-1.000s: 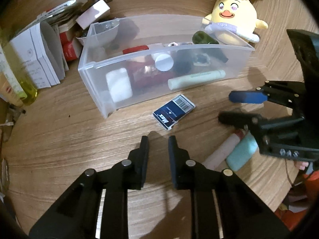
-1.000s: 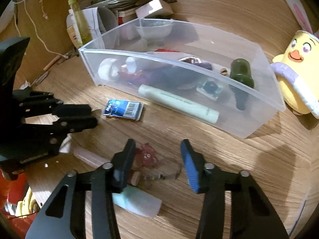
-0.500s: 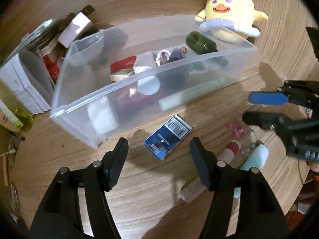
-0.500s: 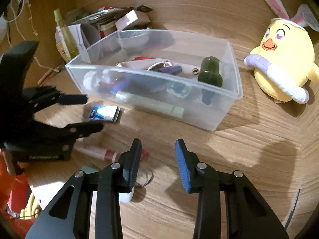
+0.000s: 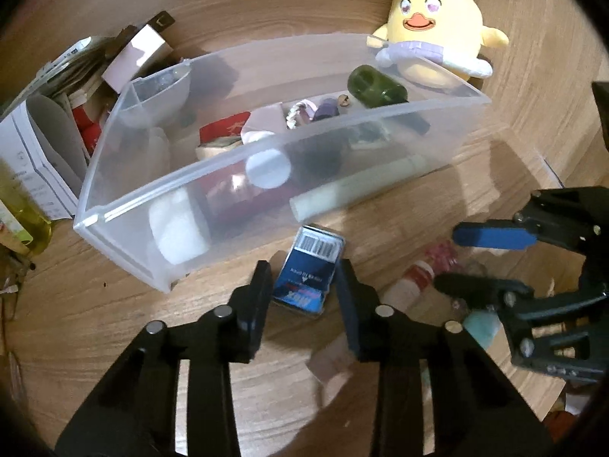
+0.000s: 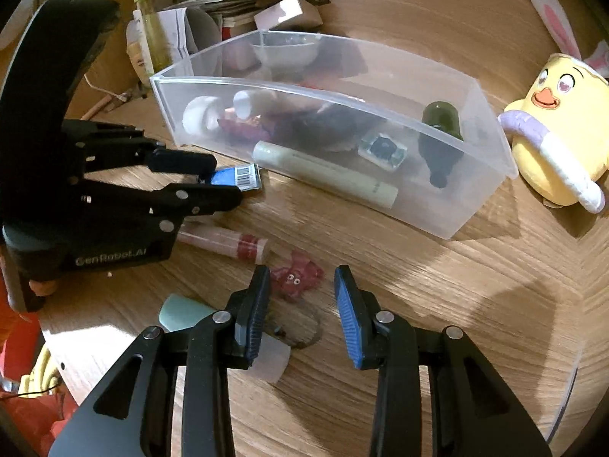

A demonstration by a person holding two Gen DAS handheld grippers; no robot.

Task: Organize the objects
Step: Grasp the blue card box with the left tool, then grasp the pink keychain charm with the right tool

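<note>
left gripper [image 5: 302,285], jaws closing about the small blue barcoded box [image 5: 309,272], which lies flat on the wooden tabletop [image 5: 95,323] between the two fingers; the near finger meets its edge, but whether the far pad presses it yet cannot be told. the box lies just ahead of the fingertips and just short of the near wall of the clear plastic bin [image 5: 266,144], presumably its destination, since similar small items already lie inside. right gripper [image 6: 300,297], jaws also closing, nothing pressed between them; a small red charm [image 6: 297,274] lies on the table just inside the gap, beside the left finger, with a thin loop trailing back beneath it. left of the right gripper lie a pink tube with a red band [image 6: 224,242] and a pale green object [image 6: 182,312], both loose on the table. beyond the bin's far right corner sits a yellow plush chick [image 6: 552,133], clear of either path. judged clearance: the bin's rim stands above the box, so a lift must precede any forward move; open table to the right of the right gripper gives ample room.
</note>
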